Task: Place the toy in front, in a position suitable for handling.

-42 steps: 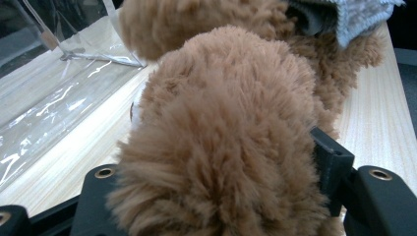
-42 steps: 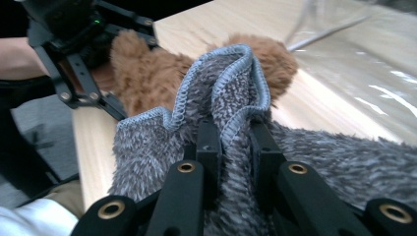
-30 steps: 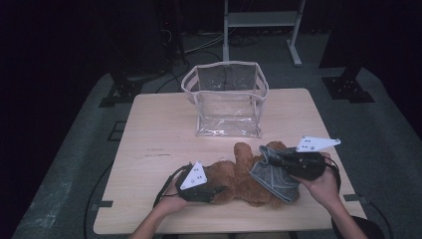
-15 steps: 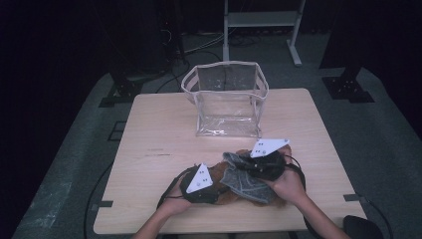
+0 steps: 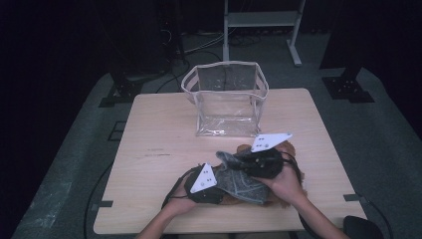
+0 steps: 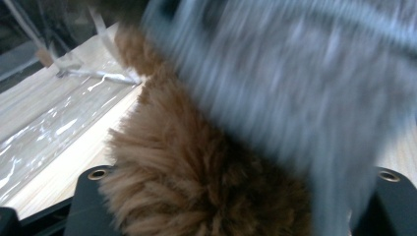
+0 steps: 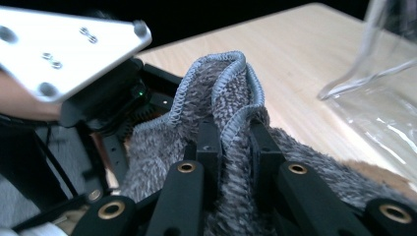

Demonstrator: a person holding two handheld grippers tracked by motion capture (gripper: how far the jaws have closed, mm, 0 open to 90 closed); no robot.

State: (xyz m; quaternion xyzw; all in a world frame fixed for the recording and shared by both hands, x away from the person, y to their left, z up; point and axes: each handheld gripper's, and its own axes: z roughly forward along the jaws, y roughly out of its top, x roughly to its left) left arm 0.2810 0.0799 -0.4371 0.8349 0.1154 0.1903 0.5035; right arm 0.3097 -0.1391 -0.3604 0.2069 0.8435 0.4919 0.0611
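We see the right gripper (image 5: 234, 163) closed on a fold of the grey fleece cloth (image 5: 239, 180); in the right gripper view the two black jaws stand close together and the stitched edge of the cloth (image 7: 221, 93) rises between them in a pinched ridge. This cloth lies over the brown plush toy (image 5: 287, 148) at the near side of the wooden table (image 5: 159, 134), near the middle of its front edge; a part of the brown fur shows beside the right hand (image 5: 286, 184).

The left gripper (image 5: 211, 191) rests low on the table just left of the cloth, with the left hand (image 5: 174, 206) behind it; in the left gripper view the brown fur (image 6: 187, 177) and the blurred grey cloth (image 6: 305, 88) lie between its jaws; these jaws have just been opening a little, and we cannot tell if the pads press on the fur.

The clear plastic bag (image 5: 226, 102) with a white trim stands upright and open farther back on the table, apart from the toy and the cloth; its wall shows also at the right edge of the right gripper view.
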